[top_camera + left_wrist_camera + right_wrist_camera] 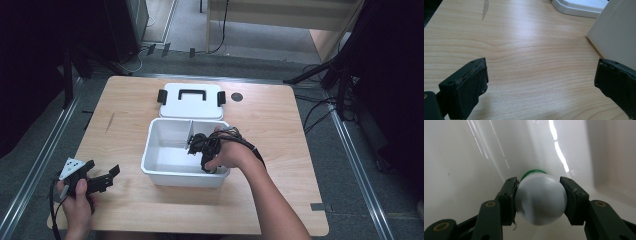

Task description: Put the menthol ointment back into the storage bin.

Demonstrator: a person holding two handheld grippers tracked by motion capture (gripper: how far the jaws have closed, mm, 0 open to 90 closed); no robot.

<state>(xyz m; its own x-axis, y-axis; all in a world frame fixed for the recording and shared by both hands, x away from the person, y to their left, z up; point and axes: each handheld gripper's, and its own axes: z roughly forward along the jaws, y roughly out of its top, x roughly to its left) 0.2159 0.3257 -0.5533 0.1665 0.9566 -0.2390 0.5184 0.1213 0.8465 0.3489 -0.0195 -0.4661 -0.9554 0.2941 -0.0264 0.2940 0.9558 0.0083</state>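
A white plastic box with a middle divider sits at the table's centre. My right gripper reaches down into its right compartment. In the right gripper view that gripper is shut on a small white bottle with a green cap, held close to the box's white inner wall. My left gripper rests at the table's front left, apart from the box. Its jaws stand wide open over bare wood, with nothing between the pads.
The box's white lid with a black handle and black clips lies flat just behind the box. A dark round hole marks the table right of the lid. The box's outer wall stands near my left gripper.
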